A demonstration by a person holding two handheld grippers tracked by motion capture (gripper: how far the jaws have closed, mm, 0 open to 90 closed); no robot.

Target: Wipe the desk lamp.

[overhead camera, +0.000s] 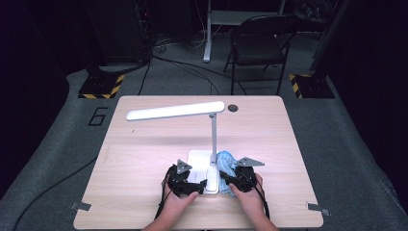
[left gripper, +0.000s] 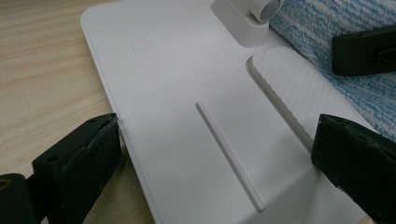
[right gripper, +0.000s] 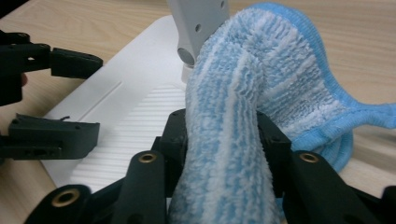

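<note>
A white desk lamp stands mid-table, with a flat base (overhead camera: 198,159), a thin pole (overhead camera: 213,134) and a long head (overhead camera: 175,110). My left gripper (overhead camera: 195,185) (left gripper: 219,140) straddles the base (left gripper: 187,70), one pad on its left edge and the other at its right side. A blue-and-white terry cloth (overhead camera: 226,161) (right gripper: 233,116) lies bunched against the base's right side, by the pole's foot. My right gripper (overhead camera: 231,180) (right gripper: 223,135) is shut on a thick fold of that cloth. The same cloth (left gripper: 327,28) appears at the upper right of the left gripper view.
The wooden table (overhead camera: 144,192) has bare room to the left, right and behind the lamp. A small dark round hole (overhead camera: 233,108) sits near its far edge. Beyond the table are a folding chair (overhead camera: 260,43), floor cables and striped stand bases (overhead camera: 101,86).
</note>
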